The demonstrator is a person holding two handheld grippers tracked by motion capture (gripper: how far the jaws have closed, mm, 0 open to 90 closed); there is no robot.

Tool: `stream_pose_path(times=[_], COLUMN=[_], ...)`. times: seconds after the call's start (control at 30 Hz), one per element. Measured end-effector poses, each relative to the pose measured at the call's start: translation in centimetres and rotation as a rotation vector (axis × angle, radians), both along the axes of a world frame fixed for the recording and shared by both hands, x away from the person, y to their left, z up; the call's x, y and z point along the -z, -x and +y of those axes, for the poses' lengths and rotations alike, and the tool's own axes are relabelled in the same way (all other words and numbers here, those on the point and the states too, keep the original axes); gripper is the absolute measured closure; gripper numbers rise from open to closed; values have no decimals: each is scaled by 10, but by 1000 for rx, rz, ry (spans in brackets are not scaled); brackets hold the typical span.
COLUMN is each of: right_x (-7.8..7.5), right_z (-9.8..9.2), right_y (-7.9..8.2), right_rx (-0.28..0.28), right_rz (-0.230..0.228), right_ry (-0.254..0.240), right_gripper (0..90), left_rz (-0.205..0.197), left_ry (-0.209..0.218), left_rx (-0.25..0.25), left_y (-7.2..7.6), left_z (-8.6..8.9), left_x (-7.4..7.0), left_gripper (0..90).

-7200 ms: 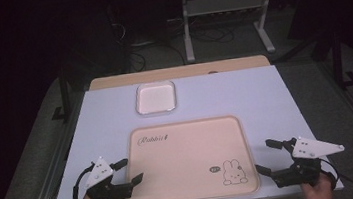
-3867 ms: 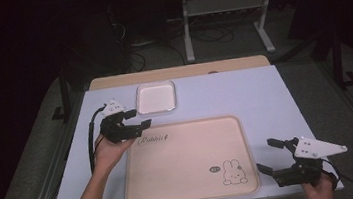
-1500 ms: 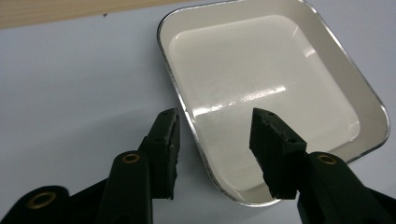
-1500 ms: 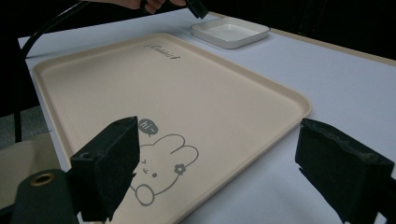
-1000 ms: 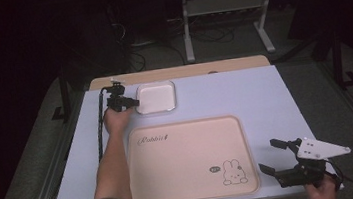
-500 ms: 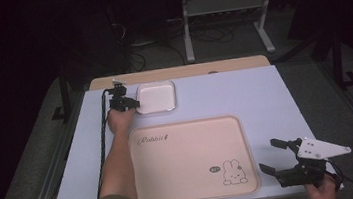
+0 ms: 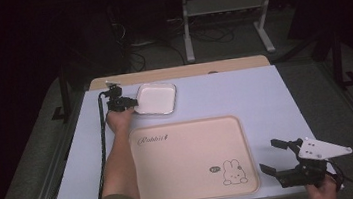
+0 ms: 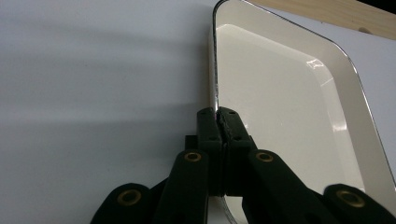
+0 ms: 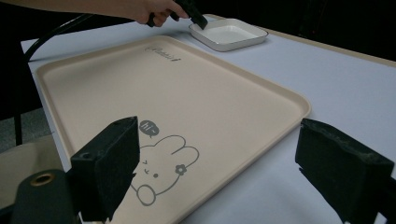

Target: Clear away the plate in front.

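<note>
On the white table (image 7: pixel 264 94), our left gripper (image 8: pixel 218 122) clamps the far dish's (image 7: pixel 156 97) rim; we lift level toward the tray (image 7: pixel 191 160). Right gripper (image 7: pixel 274 161) gapes open.

Lighting's pretty uneven here. In the high view the pale lavender table top (image 7: pixel 224 94) is evenly lit, but everything beyond it sinks into near-black, and the picture is a bit soft and grainy. In the left gripper view broad soft shadow bands lie across the table left of the small white square enamel dish (image 8: pixel 280 93), which has a bright glare spot on its far inner wall. The close black jaws look blurry in the right gripper view.
</note>
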State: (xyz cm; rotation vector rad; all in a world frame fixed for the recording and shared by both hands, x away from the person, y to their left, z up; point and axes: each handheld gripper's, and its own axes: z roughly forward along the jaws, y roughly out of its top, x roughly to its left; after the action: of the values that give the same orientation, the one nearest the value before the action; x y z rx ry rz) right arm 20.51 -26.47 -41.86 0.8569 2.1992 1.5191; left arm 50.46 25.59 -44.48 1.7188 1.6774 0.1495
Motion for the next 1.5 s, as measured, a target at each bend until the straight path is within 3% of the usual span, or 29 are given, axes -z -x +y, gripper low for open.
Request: stream_pose_path(times=[0.13, 0.2, 0.4, 0.73, 1.3, 1.5], right_x=[0, 0, 0, 0, -1, 0], right_z=[0, 0, -1, -1, 1, 1], right_y=[0, -1, -1, -1, 1, 0], right_rx=[-1, -2, 1, -3, -7, -8], right_rz=[2, 1, 3, 4, 5, 5], right_ry=[1, -2, -11, -14, -13, -11], right_gripper=[130, 130, 130, 130, 130, 130], left_rz=[-10, -24, -53, -90, -163, -177], left_ry=[15, 46, 86, 88, 137, 130], left_rx=[-4, -19, -23, 20, 67, 96], left_y=[1, 2, 4, 11, 41, 51], left_z=[3, 5, 7, 7, 4, 2], left_x=[-3, -7, -17, -33, -77, -87], left_gripper=[890, 890, 890, 890, 890, 890])
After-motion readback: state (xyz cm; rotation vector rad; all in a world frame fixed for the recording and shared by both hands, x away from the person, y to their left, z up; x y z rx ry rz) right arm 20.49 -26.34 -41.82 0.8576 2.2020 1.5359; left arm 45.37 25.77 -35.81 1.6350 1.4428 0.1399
